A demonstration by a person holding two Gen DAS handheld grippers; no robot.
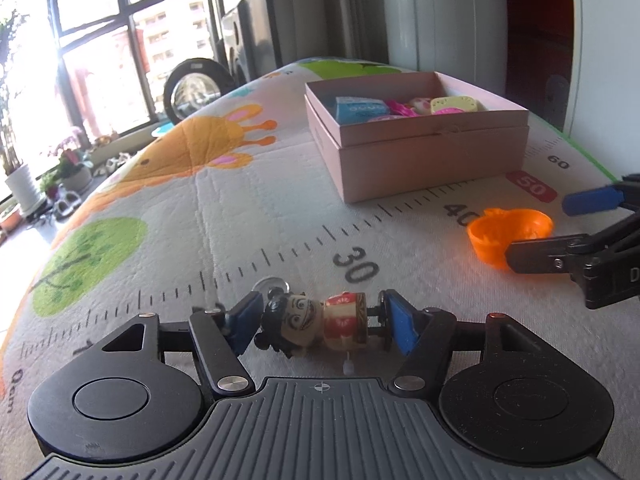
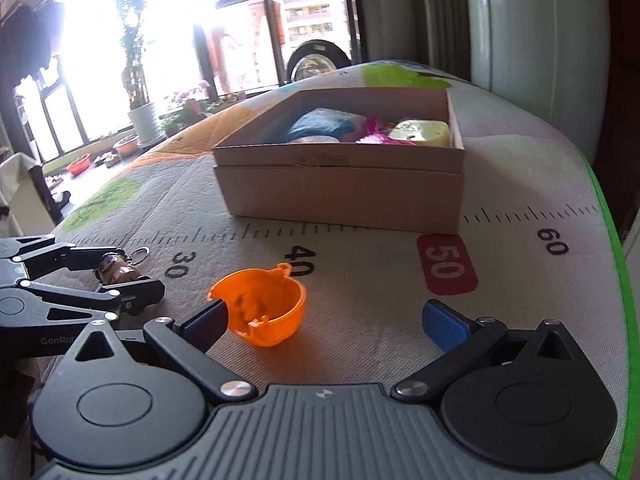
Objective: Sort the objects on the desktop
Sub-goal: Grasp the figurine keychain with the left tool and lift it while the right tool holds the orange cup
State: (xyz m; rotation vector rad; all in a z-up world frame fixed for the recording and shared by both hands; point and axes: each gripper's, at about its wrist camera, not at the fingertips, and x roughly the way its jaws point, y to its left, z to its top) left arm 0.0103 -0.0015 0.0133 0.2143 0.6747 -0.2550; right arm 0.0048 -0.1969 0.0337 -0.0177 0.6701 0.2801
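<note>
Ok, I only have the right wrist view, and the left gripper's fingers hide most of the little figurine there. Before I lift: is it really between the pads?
Observer: Yes. In the left wrist view the figurine lies on its side inside the left gripper, and the blue pads meet both its ends.
Operator: Which end is where?
Observer: The black-haired head is against the pad on the picture's left, and the base is toward the other.
Operator: Anything sticking out?
Observer: A small white peg pokes out from its body toward the camera.
</note>
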